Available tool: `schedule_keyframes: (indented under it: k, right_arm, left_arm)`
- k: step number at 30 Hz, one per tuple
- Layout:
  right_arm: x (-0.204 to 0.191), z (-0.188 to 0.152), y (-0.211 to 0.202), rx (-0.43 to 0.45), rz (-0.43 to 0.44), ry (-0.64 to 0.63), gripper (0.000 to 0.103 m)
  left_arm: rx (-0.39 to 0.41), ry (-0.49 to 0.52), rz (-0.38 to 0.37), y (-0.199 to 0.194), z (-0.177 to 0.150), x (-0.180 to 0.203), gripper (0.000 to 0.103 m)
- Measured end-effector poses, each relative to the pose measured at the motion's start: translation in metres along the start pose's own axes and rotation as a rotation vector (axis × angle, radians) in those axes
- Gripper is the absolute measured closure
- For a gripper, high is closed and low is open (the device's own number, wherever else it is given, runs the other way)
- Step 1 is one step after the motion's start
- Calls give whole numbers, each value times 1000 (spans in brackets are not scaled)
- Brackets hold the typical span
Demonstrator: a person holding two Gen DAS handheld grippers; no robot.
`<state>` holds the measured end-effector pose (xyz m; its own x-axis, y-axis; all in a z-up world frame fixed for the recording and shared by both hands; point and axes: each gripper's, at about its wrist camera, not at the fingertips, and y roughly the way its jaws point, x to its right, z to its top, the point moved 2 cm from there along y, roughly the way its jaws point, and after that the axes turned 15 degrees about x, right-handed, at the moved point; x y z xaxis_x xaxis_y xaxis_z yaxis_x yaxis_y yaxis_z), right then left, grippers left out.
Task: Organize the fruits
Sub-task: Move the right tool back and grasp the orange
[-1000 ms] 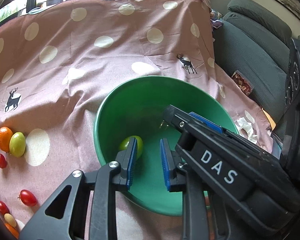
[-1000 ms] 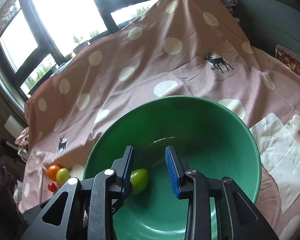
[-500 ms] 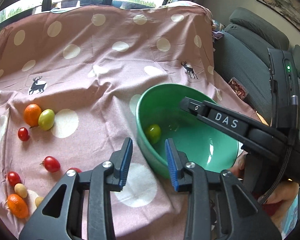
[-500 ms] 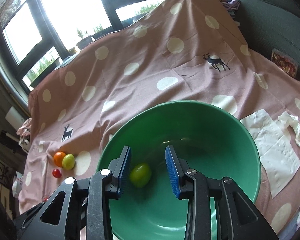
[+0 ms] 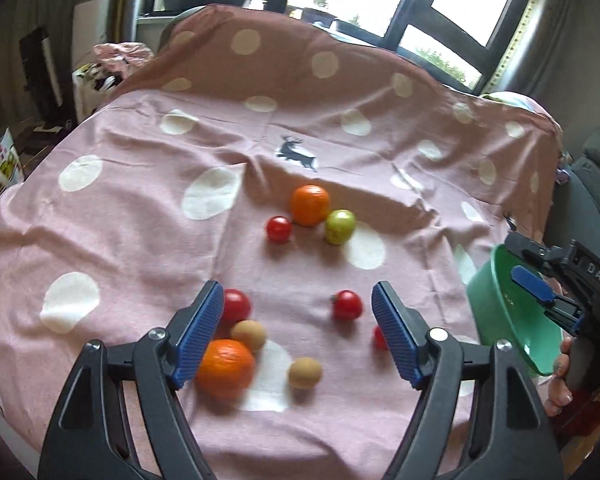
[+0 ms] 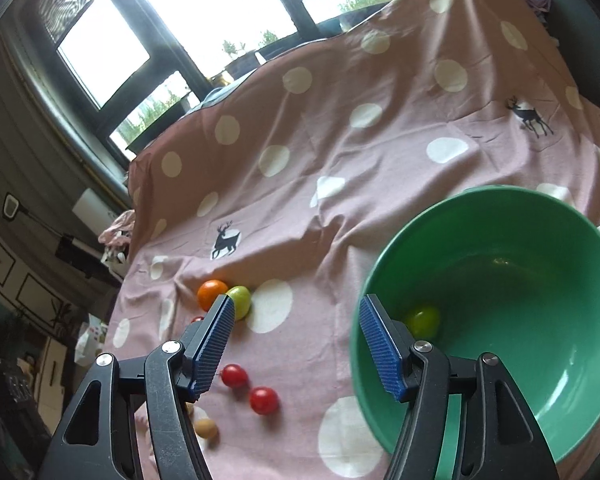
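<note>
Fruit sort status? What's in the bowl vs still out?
Done: one green fruit lies in the green bowl.
In hand: nothing. The left tool and the right tool are both opening with nothing between the fingers.
Left: on the cloth, two orange fruits, a green one, several red tomatoes such as, and two tan fruits.

oranges on cloth point(image 5: 132, 216): two point(image 5: 310, 210) point(image 5: 225, 368)
red tomatoes: four
brown fruits: two
green fruits: one on cloth, one in bowl point(image 6: 512, 216)
</note>
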<state>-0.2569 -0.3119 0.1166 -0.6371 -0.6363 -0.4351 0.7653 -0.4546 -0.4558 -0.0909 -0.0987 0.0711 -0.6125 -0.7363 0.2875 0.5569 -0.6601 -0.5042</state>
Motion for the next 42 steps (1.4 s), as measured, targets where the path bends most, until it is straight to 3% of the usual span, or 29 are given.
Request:
schedule_keyframes:
  k: [7, 10, 13, 17, 22, 28, 38, 42]
  right_arm:
    - [-34, -26, 27, -106, 67, -28, 37]
    - [-49, -39, 38, -159, 105, -38, 37]
    - [-63, -54, 48, -224, 151, -35, 39]
    - [-84, -77, 58, -346, 239, -16, 54]
    - [-118, -109, 62, -475, 358, -59, 56]
    - [-136, -142, 73, -569, 332, -135, 56]
    - [-139, -154, 77, -569, 340, -144, 59]
    - [-125, -131, 69, -512, 329, -104, 59]
  left_arm:
    - [0, -157, 110, 4, 3, -61, 26]
    - [20, -180, 148, 0, 6, -73, 26]
    - [28, -224, 140, -3, 8, -82, 28]
    - [27, -232, 142, -2, 8, -85, 28]
    - [17, -238, 151, -1, 8, -89, 35]
    - [14, -257, 142, -2, 8, -94, 35]
    - [3, -238, 130, -1, 6, -87, 35]
    - [5, -232, 112, -2, 6, -81, 35]
